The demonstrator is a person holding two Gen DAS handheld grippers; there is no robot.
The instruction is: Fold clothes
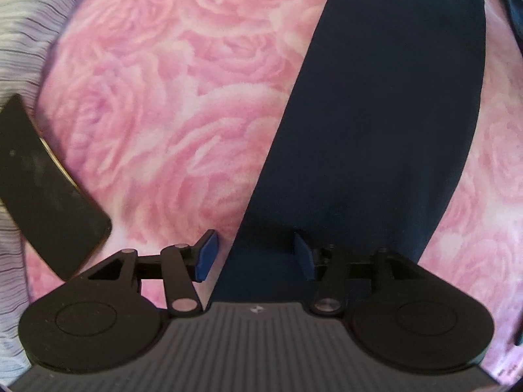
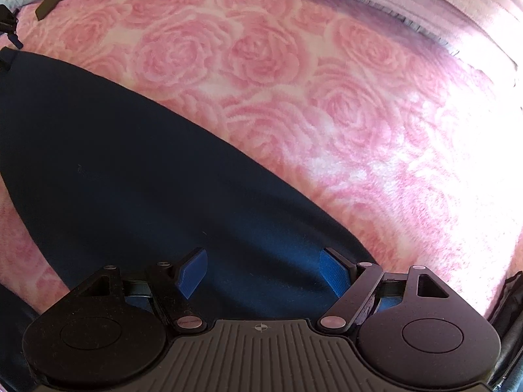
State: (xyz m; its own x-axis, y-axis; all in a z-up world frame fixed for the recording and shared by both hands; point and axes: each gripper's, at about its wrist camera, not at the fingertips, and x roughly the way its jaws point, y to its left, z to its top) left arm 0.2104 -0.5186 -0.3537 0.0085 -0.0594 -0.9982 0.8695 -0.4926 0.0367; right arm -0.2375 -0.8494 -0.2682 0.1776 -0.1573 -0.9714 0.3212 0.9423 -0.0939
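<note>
Left wrist: navy garment (image 1: 376,124) on blanket (image 1: 147,98)

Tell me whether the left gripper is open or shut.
Open. In the left wrist view the left gripper has its two blue pads set wide apart, the edge of the navy garment lying between them, unpinched.

We find no words, brand names or numbers that we can read in either view. The only signs are small marks on the ribbed grey housings: a pale, blurred emblem on the left gripper (image 1: 255,254) body, too soft to make out, and a small circle crossed by a cross on the right gripper (image 2: 263,272) body
</note>
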